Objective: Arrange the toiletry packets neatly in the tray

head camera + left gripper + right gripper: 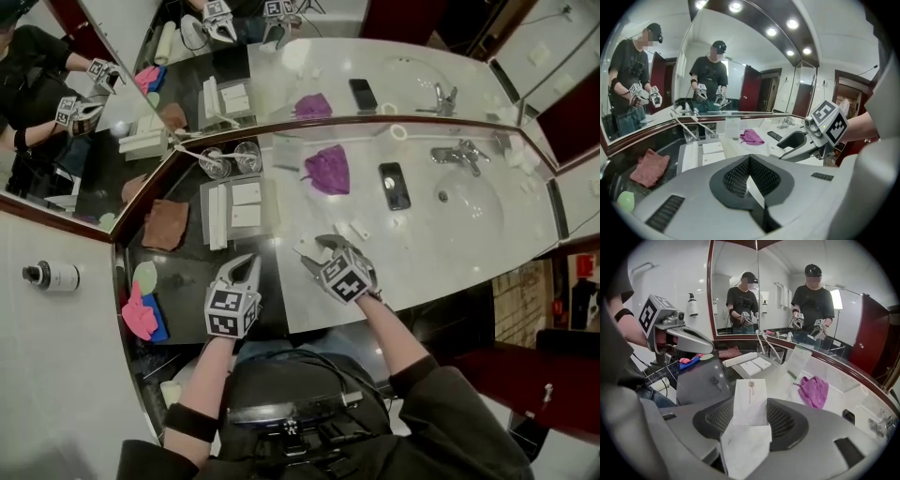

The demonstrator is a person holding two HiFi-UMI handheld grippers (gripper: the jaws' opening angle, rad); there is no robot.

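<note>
Right gripper (317,251) grasps one white packet (750,401), held over the counter's near edge, apart from the tray (272,202). Left gripper (251,261) clenched, nothing held (as far as seen). Tray holds several packets in rows; this one remains unplaced.

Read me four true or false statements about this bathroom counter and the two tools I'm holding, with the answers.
1. The right tool is gripping a white packet. True.
2. The left tool has its jaws spread wide. False: its jaws are shut together.
3. The purple cloth lies inside the tray. False: it lies on the white counter, to the right of the tray.
4. A black phone lies on the counter between the purple cloth and the sink. True.
</note>
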